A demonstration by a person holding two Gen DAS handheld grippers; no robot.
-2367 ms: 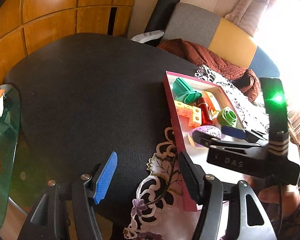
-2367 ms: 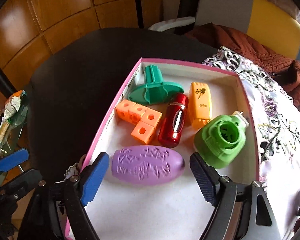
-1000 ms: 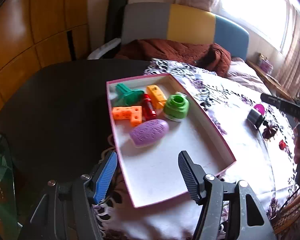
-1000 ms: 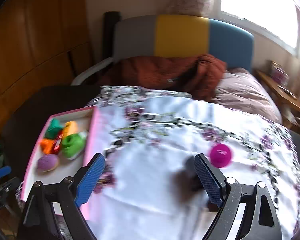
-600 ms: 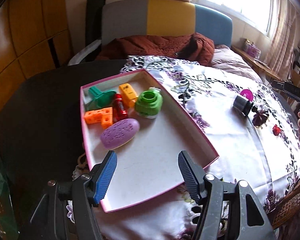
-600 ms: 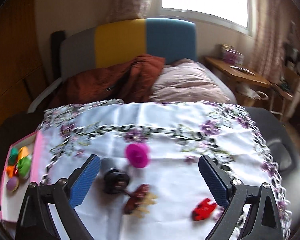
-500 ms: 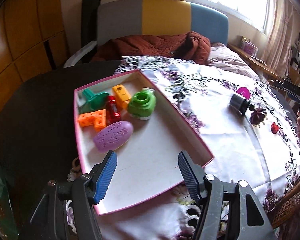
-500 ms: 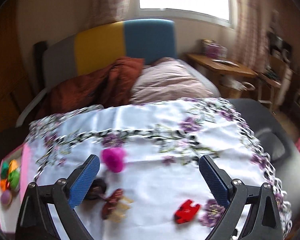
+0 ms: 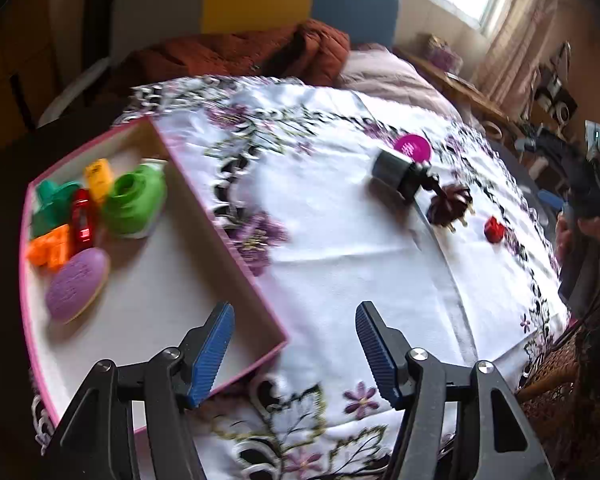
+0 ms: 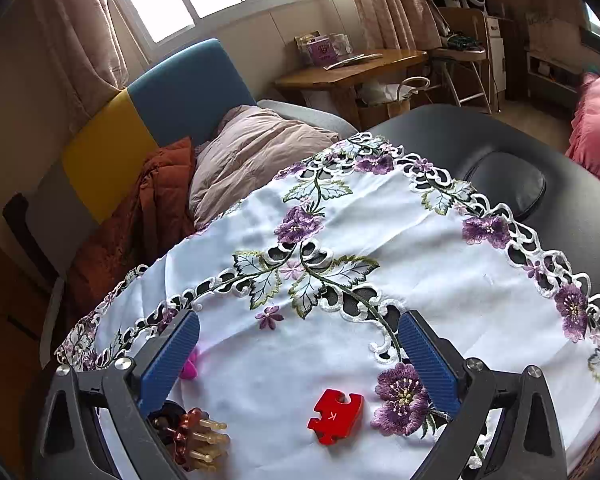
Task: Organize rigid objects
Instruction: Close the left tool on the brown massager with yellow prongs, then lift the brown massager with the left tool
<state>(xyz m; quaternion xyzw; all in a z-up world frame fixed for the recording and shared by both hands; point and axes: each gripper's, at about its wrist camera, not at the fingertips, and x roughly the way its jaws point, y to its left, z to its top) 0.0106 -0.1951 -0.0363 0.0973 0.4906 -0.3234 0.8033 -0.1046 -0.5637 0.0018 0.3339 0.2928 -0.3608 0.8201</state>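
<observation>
both jaws wide and empty, pink box point(image 9: 220, 236) with purple oval point(image 9: 77, 284), green cap point(image 9: 134, 202)

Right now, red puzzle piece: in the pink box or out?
Out. The red puzzle piece lies flat on the embroidered tablecloth, untouched between the open right gripper's fingers.

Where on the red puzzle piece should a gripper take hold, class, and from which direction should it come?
The red puzzle piece lies flat on the white tablecloth, thin, with a knob and a notch on its edge. I would come from straight above and close the jaws across its two straighter opposite edges, clear of the knob. The right gripper, open and empty, is nearest; the hair claw beside it leaves room.
</observation>
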